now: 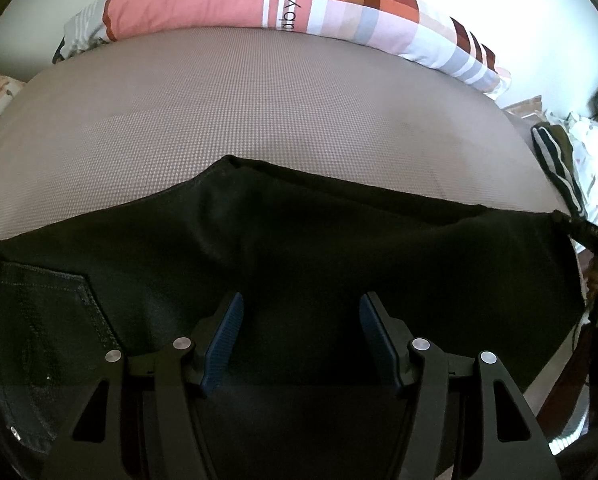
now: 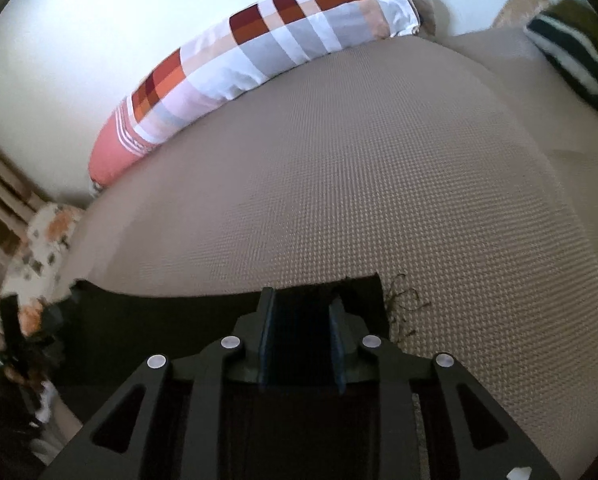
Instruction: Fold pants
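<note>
Fold under way: the black pants [image 1: 299,248] lie spread flat across the near part of the tan mattress [image 1: 259,112], pocket at my left, and I judge at least one further fold remains. My left gripper [image 1: 301,320] hangs directly over the cloth, jaws wide apart, holding nothing. My right gripper [image 2: 302,312] sits at the hem corner (frayed threads beside it), jaws narrowed around the edge, apparently pinching it.

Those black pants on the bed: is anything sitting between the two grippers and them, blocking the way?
Nothing visible does. The left gripper hangs open right over the black pants, and the right gripper is at their frayed hem. The mat beyond looks bare.
</note>
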